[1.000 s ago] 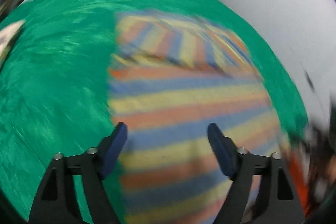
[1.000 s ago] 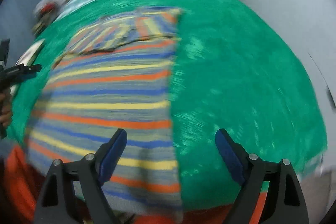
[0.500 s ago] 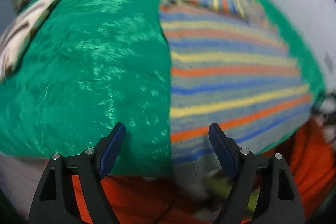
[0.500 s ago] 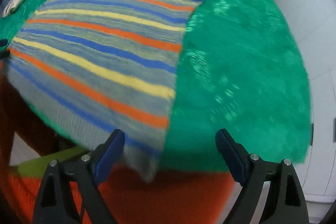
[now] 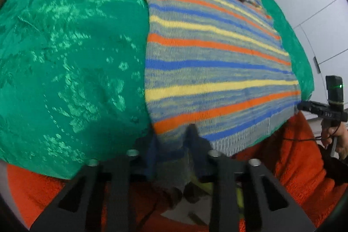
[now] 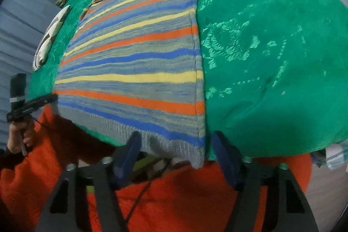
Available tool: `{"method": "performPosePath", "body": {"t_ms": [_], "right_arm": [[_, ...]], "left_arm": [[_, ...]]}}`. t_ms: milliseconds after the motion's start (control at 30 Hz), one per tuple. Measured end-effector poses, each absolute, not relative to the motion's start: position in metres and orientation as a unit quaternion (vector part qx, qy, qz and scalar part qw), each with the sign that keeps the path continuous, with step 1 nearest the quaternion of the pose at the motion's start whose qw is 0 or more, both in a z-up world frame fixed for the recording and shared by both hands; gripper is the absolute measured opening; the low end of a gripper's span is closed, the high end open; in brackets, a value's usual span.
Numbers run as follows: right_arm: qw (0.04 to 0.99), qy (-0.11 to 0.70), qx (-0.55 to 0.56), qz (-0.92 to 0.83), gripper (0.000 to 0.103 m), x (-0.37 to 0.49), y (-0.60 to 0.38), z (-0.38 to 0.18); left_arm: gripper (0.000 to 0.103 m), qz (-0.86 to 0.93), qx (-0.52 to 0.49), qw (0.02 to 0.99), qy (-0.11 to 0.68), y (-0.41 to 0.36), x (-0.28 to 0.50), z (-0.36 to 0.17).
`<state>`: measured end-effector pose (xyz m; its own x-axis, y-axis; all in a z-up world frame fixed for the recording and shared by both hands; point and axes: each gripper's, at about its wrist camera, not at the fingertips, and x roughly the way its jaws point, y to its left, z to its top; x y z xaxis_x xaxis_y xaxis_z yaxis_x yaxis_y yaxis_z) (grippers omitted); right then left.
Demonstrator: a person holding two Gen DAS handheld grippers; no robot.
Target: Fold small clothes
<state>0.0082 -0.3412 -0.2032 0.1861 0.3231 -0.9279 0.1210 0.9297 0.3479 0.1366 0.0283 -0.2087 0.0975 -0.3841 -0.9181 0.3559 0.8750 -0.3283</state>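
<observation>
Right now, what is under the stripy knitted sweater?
The striped knitted sweater lies flat on a shiny green cloth, which shows all around it. Its hem hangs over the near edge. Whatever lies beneath the sweater's middle is covered.

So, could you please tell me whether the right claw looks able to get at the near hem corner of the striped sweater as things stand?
Probably yes. The right claw already straddles the near corner of the striped sweater, which hangs over the edge of the green cover. Its jaws are closing, and nothing sits between them but the hem.
</observation>
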Motion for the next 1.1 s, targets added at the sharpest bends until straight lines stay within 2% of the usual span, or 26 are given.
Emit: {"method": "performPosePath", "body": {"t_ms": [33,67,100,267,500,667,833,1100], "right_arm": [[0.747,0.635,0.184,0.071,0.026,0.01,-0.343,-0.205],[0.743,0.636,0.194,0.073,0.016,0.011,-0.344,-0.206],[0.738,0.64,0.2,0.074,0.011,0.013,-0.345,-0.208],[0.747,0.621,0.224,0.08,0.01,0.011,-0.349,-0.193],[0.746,0.624,0.221,0.075,0.009,0.019,-0.346,-0.188],[0.749,0.575,0.317,0.094,0.009,0.034,-0.355,-0.171],[0.755,0.503,0.41,0.097,0.008,0.08,-0.375,-0.147],[0.774,0.436,0.455,0.056,0.008,0.213,-0.431,-0.141]], "left_arm": [[0.008,-0.252,-0.02,0.733,0.632,0.029,0.137,-0.21],[0.006,-0.251,-0.031,0.73,0.635,0.031,0.137,-0.209],[0.005,-0.251,-0.039,0.73,0.635,0.032,0.135,-0.208],[0.004,-0.255,-0.088,0.727,0.631,0.049,0.126,-0.195],[0.003,-0.261,-0.084,0.73,0.626,0.047,0.116,-0.185],[0.002,-0.293,-0.165,0.729,0.596,0.053,0.135,-0.139],[0.003,-0.3,-0.211,0.74,0.563,0.043,0.2,-0.099],[0.002,-0.258,-0.287,0.739,0.552,0.018,0.36,-0.114]]}}
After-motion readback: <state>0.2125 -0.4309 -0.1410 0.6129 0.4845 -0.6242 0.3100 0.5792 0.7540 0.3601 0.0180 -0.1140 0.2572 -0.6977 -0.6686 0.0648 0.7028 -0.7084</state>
